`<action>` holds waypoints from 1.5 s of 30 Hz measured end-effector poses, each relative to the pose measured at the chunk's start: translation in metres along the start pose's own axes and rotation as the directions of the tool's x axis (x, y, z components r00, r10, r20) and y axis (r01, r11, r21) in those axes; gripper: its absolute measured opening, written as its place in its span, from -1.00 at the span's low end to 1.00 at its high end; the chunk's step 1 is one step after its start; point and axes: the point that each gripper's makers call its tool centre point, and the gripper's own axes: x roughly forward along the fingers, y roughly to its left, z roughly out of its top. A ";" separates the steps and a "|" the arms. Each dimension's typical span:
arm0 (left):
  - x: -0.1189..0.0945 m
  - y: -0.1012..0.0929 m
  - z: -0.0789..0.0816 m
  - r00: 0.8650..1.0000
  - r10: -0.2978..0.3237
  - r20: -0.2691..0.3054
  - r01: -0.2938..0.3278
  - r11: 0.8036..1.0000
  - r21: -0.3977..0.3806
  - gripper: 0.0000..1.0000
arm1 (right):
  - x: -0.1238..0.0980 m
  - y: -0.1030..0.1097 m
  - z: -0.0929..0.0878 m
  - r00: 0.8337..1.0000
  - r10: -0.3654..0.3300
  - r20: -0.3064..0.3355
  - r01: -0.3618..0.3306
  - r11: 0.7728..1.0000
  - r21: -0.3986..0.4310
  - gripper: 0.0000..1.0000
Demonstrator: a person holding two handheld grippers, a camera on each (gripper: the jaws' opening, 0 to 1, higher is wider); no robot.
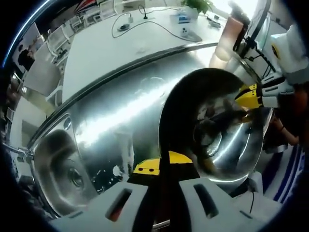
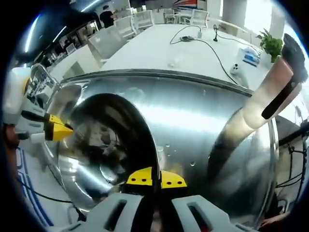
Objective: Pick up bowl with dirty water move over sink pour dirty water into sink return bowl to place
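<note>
I pinch the steel bowl (image 1: 212,125) rim with both grippers, left gripper (image 1: 164,166) and right gripper (image 2: 155,179) clamped on opposite edges; it looks rigid, slick, water-weighted.

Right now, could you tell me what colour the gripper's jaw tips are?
Yellow tips, clearest in the right gripper view.

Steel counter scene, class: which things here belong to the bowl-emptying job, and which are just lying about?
Part of the job:
- bowl, gripped at opposite rims
- sink
- left gripper
- right gripper

Just lying about:
- white table with its cables
- potted plant
- chairs
- beige cylinder on the counter
</note>
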 end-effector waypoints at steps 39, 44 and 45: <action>-0.046 0.080 -0.034 0.997 0.044 0.062 -0.035 0.990 -0.137 -1.00 | -0.008 0.090 0.068 0.994 -0.001 0.108 0.021 0.983 -0.185 -1.00; -0.054 0.102 -0.047 0.995 0.059 0.086 -0.042 0.982 -0.187 -1.00 | -0.006 0.113 0.082 0.994 0.010 0.109 0.015 0.974 -0.226 -1.00; -0.055 0.107 -0.050 0.994 0.060 0.094 -0.039 0.977 -0.210 -1.00 | -0.005 0.121 0.087 0.994 0.012 0.109 0.015 0.970 -0.245 -1.00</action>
